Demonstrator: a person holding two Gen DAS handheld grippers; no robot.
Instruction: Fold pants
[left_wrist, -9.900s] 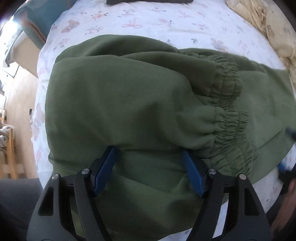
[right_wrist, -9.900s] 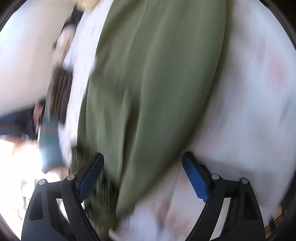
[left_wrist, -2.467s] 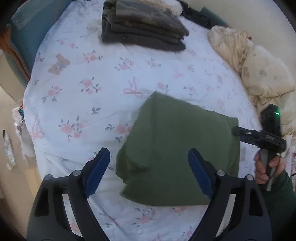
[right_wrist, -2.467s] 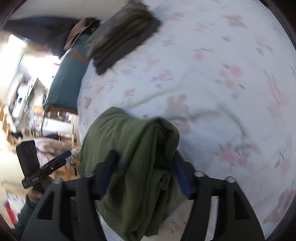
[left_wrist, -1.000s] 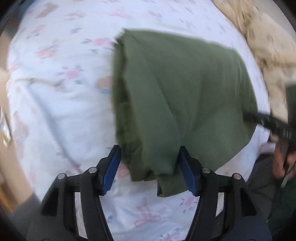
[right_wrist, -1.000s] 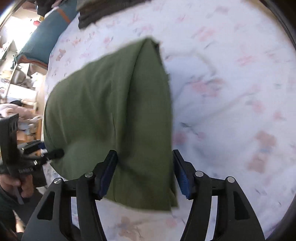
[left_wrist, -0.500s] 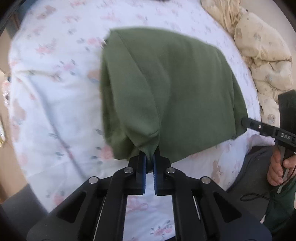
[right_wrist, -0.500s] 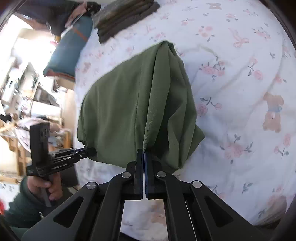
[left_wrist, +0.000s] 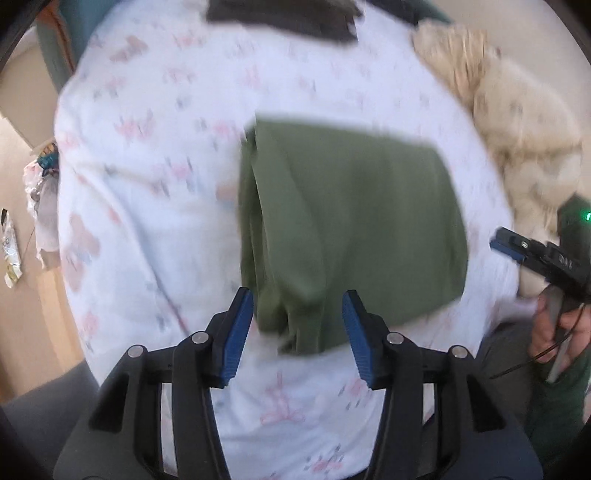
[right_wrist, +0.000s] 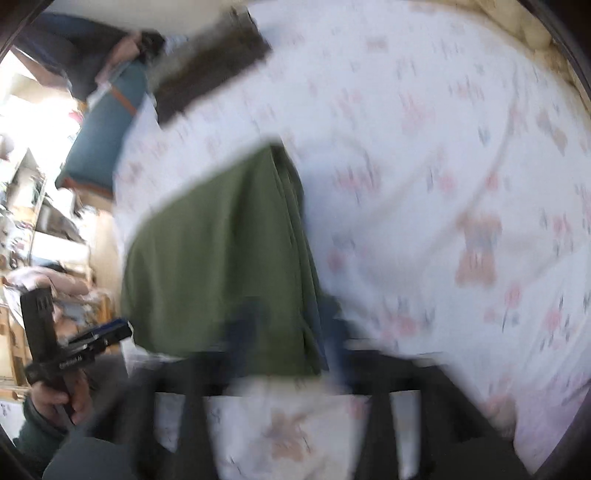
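Observation:
The green pants (left_wrist: 347, 225) lie folded into a compact rectangle on the floral bed sheet (left_wrist: 147, 192). My left gripper (left_wrist: 297, 328) is open, its blue pads on either side of the bundle's near corner, not pinching it. In the right wrist view the pants (right_wrist: 218, 258) fill the lower left; my right gripper (right_wrist: 280, 332) is blurred, its fingers spread apart at the bundle's near edge. The right gripper also shows in the left wrist view (left_wrist: 535, 254) at the right, beside the pants.
A stack of dark folded clothes (left_wrist: 280, 18) lies at the far end of the bed, also in the right wrist view (right_wrist: 210, 62). A cream quilt (left_wrist: 517, 122) is bunched at the right. A teal pillow (right_wrist: 107, 125) sits by the bed's edge.
Both grippers were shut on the near edge of the folded pants half a second ago; both have opened and let go. The bundle now rests on the sheet.

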